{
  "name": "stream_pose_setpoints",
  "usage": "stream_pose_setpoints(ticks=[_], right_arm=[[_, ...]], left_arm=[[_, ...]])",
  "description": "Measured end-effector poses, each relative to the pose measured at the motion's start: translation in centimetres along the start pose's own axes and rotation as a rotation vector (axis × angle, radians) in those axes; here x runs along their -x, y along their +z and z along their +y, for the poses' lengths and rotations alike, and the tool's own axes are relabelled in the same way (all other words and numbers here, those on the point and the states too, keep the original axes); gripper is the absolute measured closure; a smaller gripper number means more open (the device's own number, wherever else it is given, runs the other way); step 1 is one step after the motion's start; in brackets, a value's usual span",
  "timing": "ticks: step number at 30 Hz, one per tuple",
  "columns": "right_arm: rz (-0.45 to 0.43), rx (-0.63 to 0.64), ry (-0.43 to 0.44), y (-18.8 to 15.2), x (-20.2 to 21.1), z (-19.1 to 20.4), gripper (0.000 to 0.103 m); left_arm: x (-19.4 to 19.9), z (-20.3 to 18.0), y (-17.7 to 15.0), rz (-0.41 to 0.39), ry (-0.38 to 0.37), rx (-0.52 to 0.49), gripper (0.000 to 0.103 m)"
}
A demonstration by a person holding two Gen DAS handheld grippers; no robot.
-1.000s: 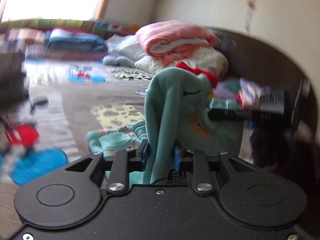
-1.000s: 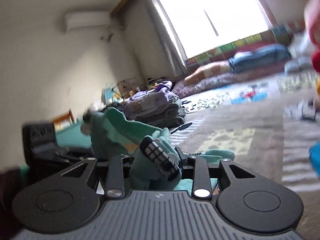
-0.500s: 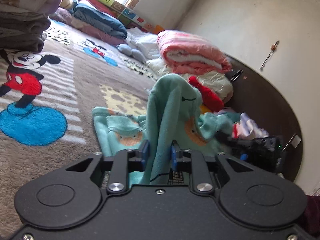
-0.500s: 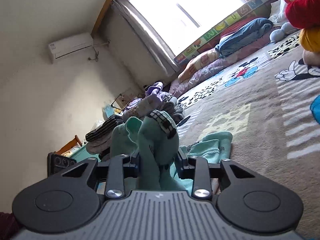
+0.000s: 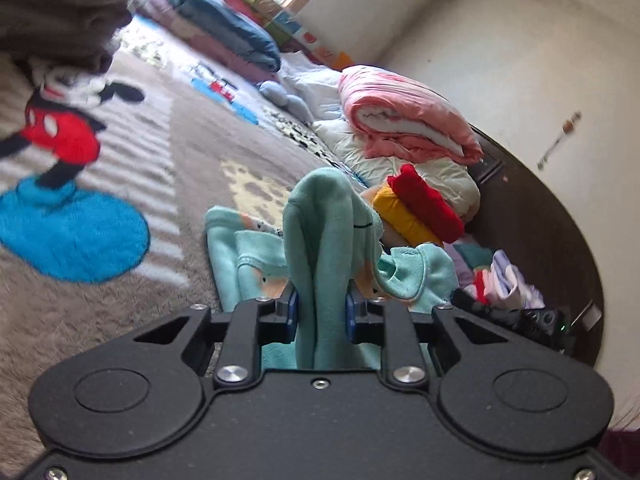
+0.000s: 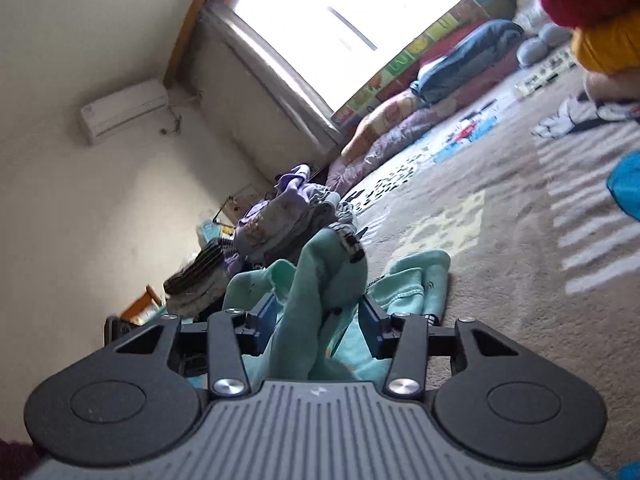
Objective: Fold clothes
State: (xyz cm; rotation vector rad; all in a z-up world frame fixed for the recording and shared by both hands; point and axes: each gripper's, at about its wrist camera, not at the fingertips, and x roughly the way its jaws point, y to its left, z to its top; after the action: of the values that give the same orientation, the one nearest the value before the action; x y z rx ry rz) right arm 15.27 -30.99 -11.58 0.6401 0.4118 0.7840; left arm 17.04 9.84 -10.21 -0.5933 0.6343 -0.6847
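Observation:
A teal child's garment (image 5: 320, 220) with orange cartoon prints is bunched up over the carpet, part of it lying flat on the floor. My left gripper (image 5: 320, 312) has a thick upright fold of it between its blue pads, and its jaws are closing on the cloth. In the right wrist view the same teal garment (image 6: 332, 264), with a checked dark trim at its top, stands up between the pads of my right gripper (image 6: 318, 316), whose jaws are closing on it too. The fingertips are hidden by cloth in both views.
Grey-brown cartoon carpet (image 5: 120, 280) spreads to the left. A pink-and-white rolled quilt (image 5: 400, 120), red and yellow rolls (image 5: 420, 204) and loose clothes (image 5: 504, 280) lie by the dark skirting on the right. Stacked folded clothes (image 6: 280, 216) and bedding (image 6: 460, 60) sit below the window.
Both views have rolled and both grippers have sunk a little toward the carpet. The teal garment stays between both pairs of pads and now hangs lower.

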Motion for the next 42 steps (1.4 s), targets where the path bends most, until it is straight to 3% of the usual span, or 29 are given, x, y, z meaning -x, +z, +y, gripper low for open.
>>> stream_pose_setpoints(ticks=[2, 9, 13, 16, 18, 20, 23, 25, 26, 27, 28, 29, 34, 42], right_arm=[[0.010, -0.020, 0.007, 0.5, -0.9, -0.7, 0.081], [-0.057, -0.114, 0.007, 2.3, -2.8, -3.4, 0.083], [-0.015, -0.253, 0.041, 2.2, -4.5, -6.3, 0.083], [0.045, -0.355, -0.001, 1.8, -5.4, -8.2, 0.082], [0.043, -0.363, -0.007, 1.6, -5.3, -8.2, 0.075], [0.027, -0.344, -0.003, 1.8, -4.9, -7.6, 0.060], [-0.005, -0.264, -0.037, 2.3, -4.3, -6.1, 0.048], [-0.012, -0.198, -0.060, 2.6, -4.5, -5.2, 0.048], [0.002, -0.170, -0.069, 2.7, -4.8, -4.8, 0.051], [0.018, -0.155, -0.077, 2.7, -5.2, -4.6, 0.057], [0.034, -0.142, -0.084, 2.7, -5.6, -4.5, 0.072], [0.022, -0.153, -0.078, 2.7, -5.5, -4.6, 0.077], [-0.078, -0.212, -0.033, 2.9, -4.4, -5.4, 0.079], [-0.007, -0.365, -0.049, 2.1, -5.7, -8.7, 0.079]], left_arm=[[-0.6, 0.5, 0.2, 0.013, -0.006, 0.035, 0.083], [-3.1, 3.8, 2.1, -0.015, -0.102, 0.217, 0.083], [-3.5, 4.8, 2.1, -0.010, -0.107, 0.260, 0.083], [-3.6, 5.1, 2.2, 0.007, -0.069, 0.272, 0.083], [-3.2, 4.7, 2.5, 0.007, -0.038, 0.253, 0.072], [-2.2, 3.9, 2.8, -0.030, -0.018, 0.207, 0.039], [-1.4, 3.8, 3.0, -0.070, 0.011, 0.201, 0.034], [-1.3, 3.8, 2.9, -0.074, 0.023, 0.190, 0.040], [-1.6, 3.5, 2.8, -0.065, 0.028, 0.168, 0.067], [-2.0, 3.1, 2.8, -0.049, 0.049, 0.130, 0.075], [-2.2, 2.9, 2.9, -0.055, 0.043, 0.119, 0.080], [-2.2, 2.9, 3.1, -0.069, 0.027, 0.117, 0.088], [-2.4, 2.9, 4.5, -0.132, -0.051, 0.115, 0.089], [-4.1, 5.1, 4.0, -0.064, -0.001, 0.199, 0.089]])
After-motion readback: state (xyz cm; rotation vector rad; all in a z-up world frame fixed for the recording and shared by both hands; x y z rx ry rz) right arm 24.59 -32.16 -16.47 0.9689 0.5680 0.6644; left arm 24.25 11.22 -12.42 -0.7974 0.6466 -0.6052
